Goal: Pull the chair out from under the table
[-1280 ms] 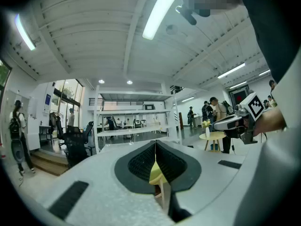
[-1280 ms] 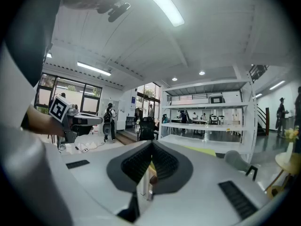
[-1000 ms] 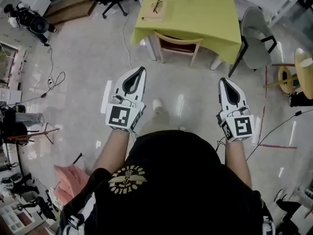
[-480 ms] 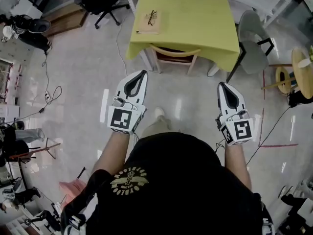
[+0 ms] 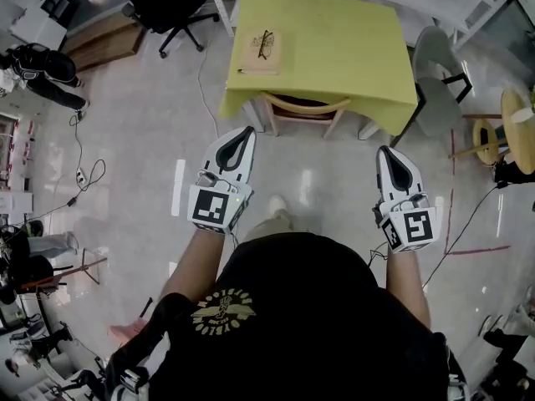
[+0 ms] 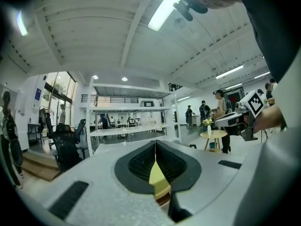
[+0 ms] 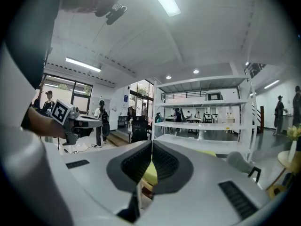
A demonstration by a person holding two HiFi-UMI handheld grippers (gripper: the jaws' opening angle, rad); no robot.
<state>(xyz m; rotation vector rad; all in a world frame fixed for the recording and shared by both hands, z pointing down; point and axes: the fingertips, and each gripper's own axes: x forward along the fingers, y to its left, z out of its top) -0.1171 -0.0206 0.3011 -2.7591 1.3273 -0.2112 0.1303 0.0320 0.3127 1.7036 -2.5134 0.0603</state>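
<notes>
Head view, looking steeply down. We see the left gripper (image 5: 247,132) and the right gripper (image 5: 384,151) held out level over the bare floor (image 5: 134,124), both short of the table (image 5: 334,40) and touching nothing. Each gripper's own view shows its jaws pressed together with nothing between them.

The chair (image 5: 303,106) stands tucked under the near edge of the table. Only its curved wooden top rail and two uprights show below the overhang of the yellow cloth (image 5: 238,98). A notebook (image 5: 261,50) with a pair of glasses (image 5: 265,40) on it lies toward the near left corner of the tabletop.

We judge the task not yet begun: no contact with the chair has been made.

Hazards from here:
- Jaws that reach the rail closed would butt against it and push the chair further under.
- The cloth hangs just above the rail, so a jaw that pinches it with the wood would drag it, taking the notebook and glasses along.
- An uneven pull by the two hands would skew the chair and knock a leg against a table leg.
</notes>
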